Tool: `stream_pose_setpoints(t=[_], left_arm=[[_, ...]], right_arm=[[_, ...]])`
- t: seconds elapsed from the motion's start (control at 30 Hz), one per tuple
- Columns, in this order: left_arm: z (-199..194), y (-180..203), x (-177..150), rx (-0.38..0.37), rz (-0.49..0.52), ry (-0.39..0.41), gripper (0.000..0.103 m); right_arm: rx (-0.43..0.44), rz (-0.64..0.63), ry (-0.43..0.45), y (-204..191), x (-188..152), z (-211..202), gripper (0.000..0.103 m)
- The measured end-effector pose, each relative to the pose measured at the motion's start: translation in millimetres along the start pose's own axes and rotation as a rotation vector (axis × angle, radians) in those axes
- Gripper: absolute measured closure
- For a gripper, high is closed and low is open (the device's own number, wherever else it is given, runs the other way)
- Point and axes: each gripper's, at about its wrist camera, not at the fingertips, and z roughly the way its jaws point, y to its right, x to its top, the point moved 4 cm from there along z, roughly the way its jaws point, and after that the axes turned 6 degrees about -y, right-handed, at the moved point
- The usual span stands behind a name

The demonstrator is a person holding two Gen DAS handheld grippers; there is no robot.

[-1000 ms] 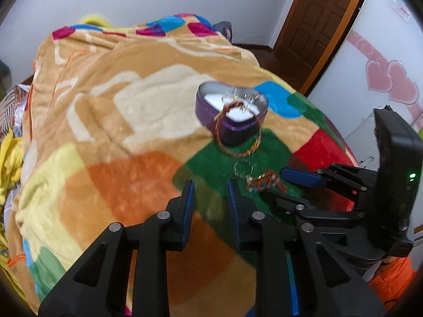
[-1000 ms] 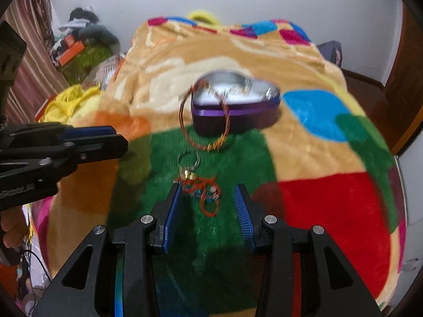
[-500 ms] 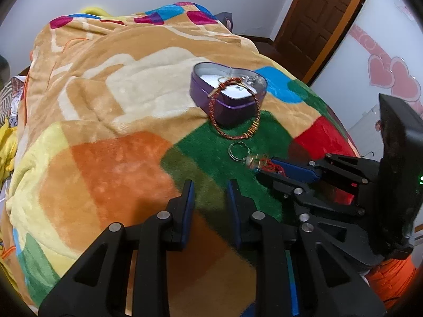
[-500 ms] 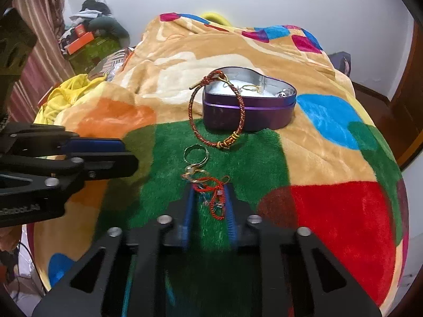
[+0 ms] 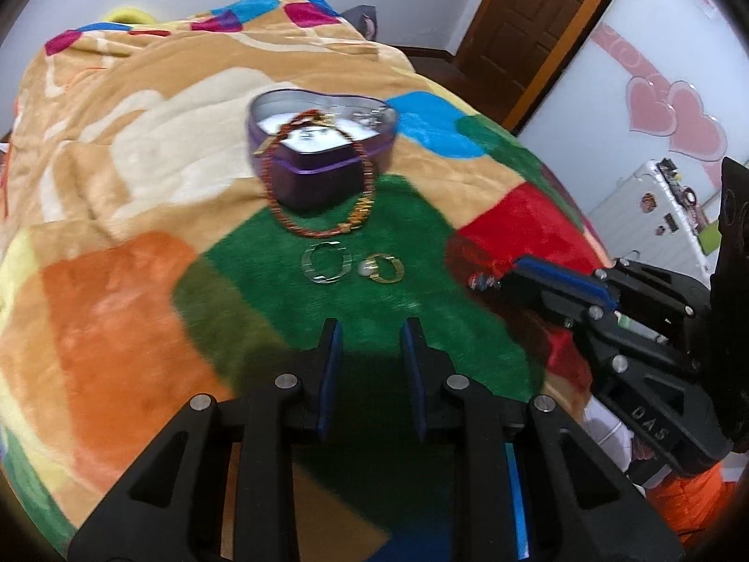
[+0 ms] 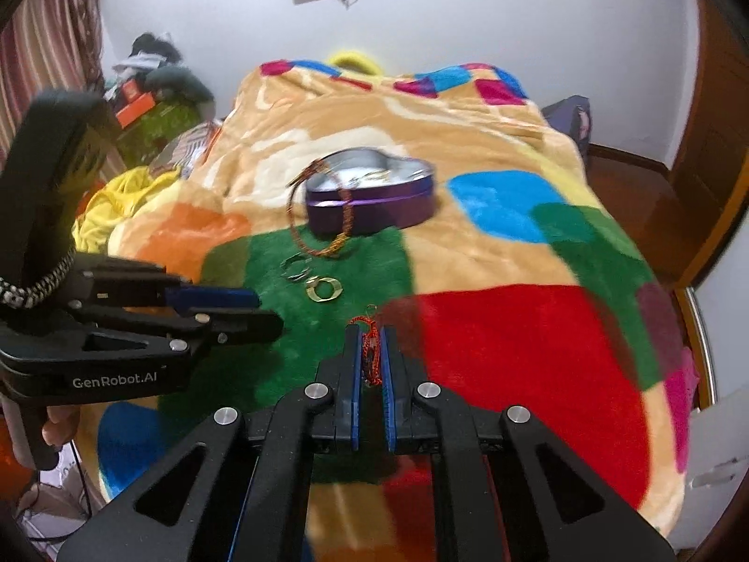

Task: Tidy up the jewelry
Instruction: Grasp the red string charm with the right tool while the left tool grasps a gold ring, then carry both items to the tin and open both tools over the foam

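Observation:
A purple heart-shaped tin [image 5: 323,140] [image 6: 370,196] stands open on the bed blanket, with a red beaded necklace [image 5: 318,229] [image 6: 323,248] draped over its near wall. A silver ring [image 5: 326,263] [image 6: 296,271] and a gold ring [image 5: 385,268] [image 6: 324,288] lie on the green patch in front of it. My right gripper [image 6: 370,351] is shut on a red cord bracelet [image 6: 371,346], lifted off the blanket; the bracelet end shows beside its tip in the left wrist view [image 5: 482,281]. My left gripper [image 5: 370,328] is open and empty, just short of the rings.
The colourful blanket [image 5: 117,290] covers the whole bed and falls away at the near edge. Clothes and clutter [image 6: 150,89] are piled left of the bed. A wooden door [image 5: 529,23] is at the far right.
My right gripper has shut on the red cord bracelet and lifted it away from the rings. My left gripper has swung toward the rings and tin.

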Motion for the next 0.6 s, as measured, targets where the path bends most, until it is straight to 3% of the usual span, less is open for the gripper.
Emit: stream_pose_setpoints(t=[0.2,0.6], left_arm=[[15,9,11,-0.007,0.003,-0.017,0.079],[28,10,24,0.081,0.028,0.017,0.079]], right_arm=[[-0.015,0.040,0.032,16,2,-10,0.096],[-0.002,0.059,0.049,23,1,-15,0.096]])
